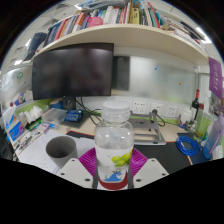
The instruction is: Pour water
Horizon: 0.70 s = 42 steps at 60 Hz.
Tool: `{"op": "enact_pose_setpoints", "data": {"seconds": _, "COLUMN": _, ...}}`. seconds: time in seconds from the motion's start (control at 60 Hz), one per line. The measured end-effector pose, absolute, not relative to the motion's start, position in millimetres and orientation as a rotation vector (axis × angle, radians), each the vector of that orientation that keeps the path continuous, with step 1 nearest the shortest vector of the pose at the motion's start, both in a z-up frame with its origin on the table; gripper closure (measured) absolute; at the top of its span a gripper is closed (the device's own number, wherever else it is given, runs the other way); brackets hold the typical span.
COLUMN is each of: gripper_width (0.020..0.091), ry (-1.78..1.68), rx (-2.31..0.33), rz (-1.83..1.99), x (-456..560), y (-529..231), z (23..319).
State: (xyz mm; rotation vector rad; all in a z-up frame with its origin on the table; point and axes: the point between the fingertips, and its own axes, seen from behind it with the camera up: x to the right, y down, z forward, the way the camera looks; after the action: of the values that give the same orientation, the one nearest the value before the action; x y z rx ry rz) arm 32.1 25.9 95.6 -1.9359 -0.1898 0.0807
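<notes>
Your tool (113, 170) has its two fingers pressed against the sides of a clear plastic bottle (114, 145), one purple pad (89, 160) on each flank, so the bottle is pinched between them. You are holding the bottle upright: its long axis runs straight up and down, with the white cap (117, 106) pointing at the shelf above and the base hidden down between the fingers. A label with yellow-green and red print wraps the lower body. How much water is inside you cannot tell from this view.

Just to the left of the bottle, a grey cup (61, 150) stands on the counter (40, 152) with its mouth open upward, near the left finger but apart from the bottle. To the right, a coil of blue cable (188, 147) lies on the counter's dark part.

Beyond the bottle, a large dark monitor (73, 72) stands at the back of the counter, with a blue box (73, 116) below it and small clutter spread along both sides. Above the monitor a shelf (120, 35) carries a row of books (105, 15). A white wall with a power strip (142, 106) fills the space behind the bottle's cap.
</notes>
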Motion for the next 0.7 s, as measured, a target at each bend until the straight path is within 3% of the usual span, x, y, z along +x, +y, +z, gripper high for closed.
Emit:
{"op": "enact_pose_setpoints", "data": {"seconds": 0.233, "gripper_width": 0.0698, "ry": -0.16, "rx": -1.93, "rz": 0.095, "x": 36, "y": 35, "z": 61}}
{"op": "enact_pose_setpoints", "data": {"seconds": 0.4, "gripper_width": 0.0676, "ry": -0.144, "rx": -1.902, "rz": 0.069, "x": 39, "y": 37, "z": 63}}
{"op": "enact_pose_setpoints", "data": {"seconds": 0.55, "gripper_width": 0.056, "ry": -0.149, "rx": -1.946, "rz": 0.052, "x": 40, "y": 35, "z": 59}}
{"op": "enact_pose_setpoints", "data": {"seconds": 0.7, "gripper_width": 0.0356, "ry": -0.05, "rx": -2.03, "rz": 0.04, "x": 49, "y": 1, "z": 58}}
